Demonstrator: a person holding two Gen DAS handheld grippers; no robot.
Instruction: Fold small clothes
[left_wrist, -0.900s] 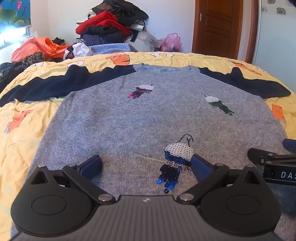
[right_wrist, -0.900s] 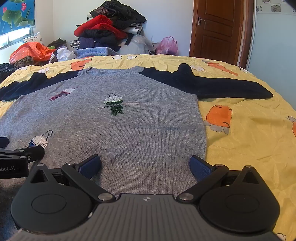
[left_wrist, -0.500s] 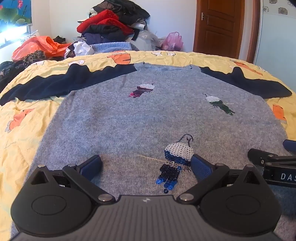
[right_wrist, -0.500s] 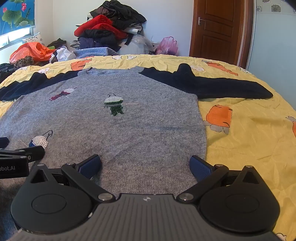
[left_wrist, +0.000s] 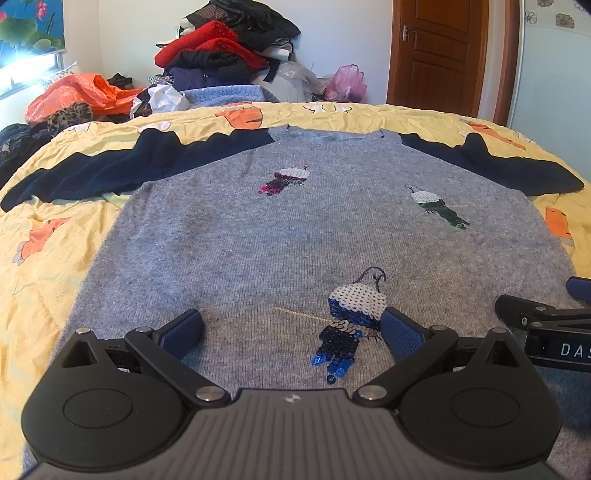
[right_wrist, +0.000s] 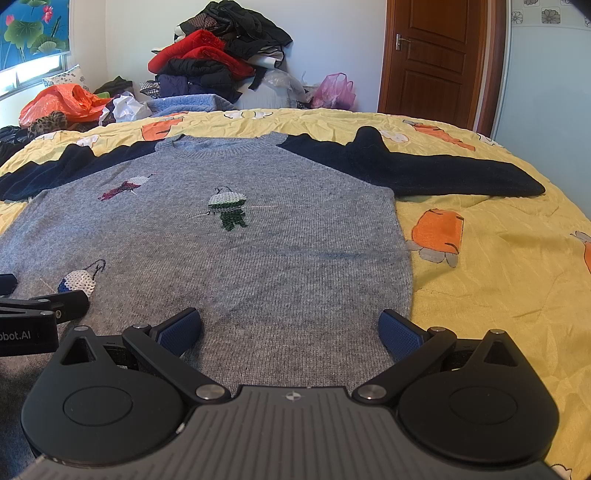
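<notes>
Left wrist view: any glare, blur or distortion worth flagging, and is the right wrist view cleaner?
Left wrist view: window blown out at upper left, sweater sharp, fisheye bows the bedspread edges. Right wrist view: same curvature, milder window glare, even daylight, no motion blur.

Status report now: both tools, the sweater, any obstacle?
Left tool open, right tool open, both empty above hem. Grey sweater flat on yellow bedspread, sleeves spread, unfolded. Nothing lying on it.
</notes>
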